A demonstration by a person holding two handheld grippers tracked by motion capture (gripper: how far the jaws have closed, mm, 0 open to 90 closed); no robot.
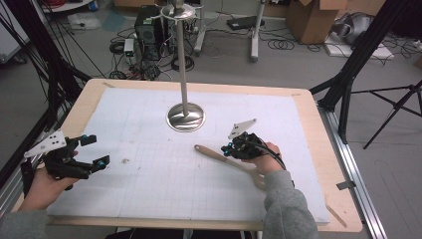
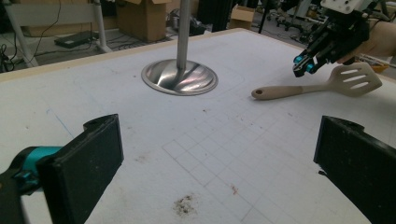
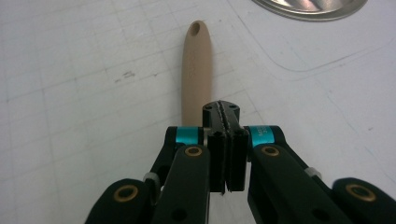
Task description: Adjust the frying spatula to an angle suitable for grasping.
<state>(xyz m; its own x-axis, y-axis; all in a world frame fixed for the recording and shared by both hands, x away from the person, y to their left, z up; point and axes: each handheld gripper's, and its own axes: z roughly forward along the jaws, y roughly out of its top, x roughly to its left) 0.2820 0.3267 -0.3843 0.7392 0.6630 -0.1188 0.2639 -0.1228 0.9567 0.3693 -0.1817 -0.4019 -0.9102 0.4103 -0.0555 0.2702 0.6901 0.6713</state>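
A beige slotted spatula (image 1: 214,155) lies flat on the white gridded mat, its handle end with the hole toward the middle of the table. My right gripper (image 1: 226,148) hovers just over the handle, its jaws pressed together with nothing between them. In the right gripper view the handle (image 3: 195,70) runs away from under the shut gripper (image 3: 222,109). The left gripper view shows the spatula (image 2: 303,88) with the right gripper (image 2: 302,69) a little above its neck. My left gripper (image 1: 97,151) rests at the table's left edge, open wide (image 2: 218,135) and holding nothing.
A metal stand with a round shiny base (image 1: 185,118) and a tall pole rises at the back centre of the mat (image 1: 149,189); its base (image 2: 180,78) also appears in the left gripper view. Cables, a computer case and boxes sit on the floor beyond.
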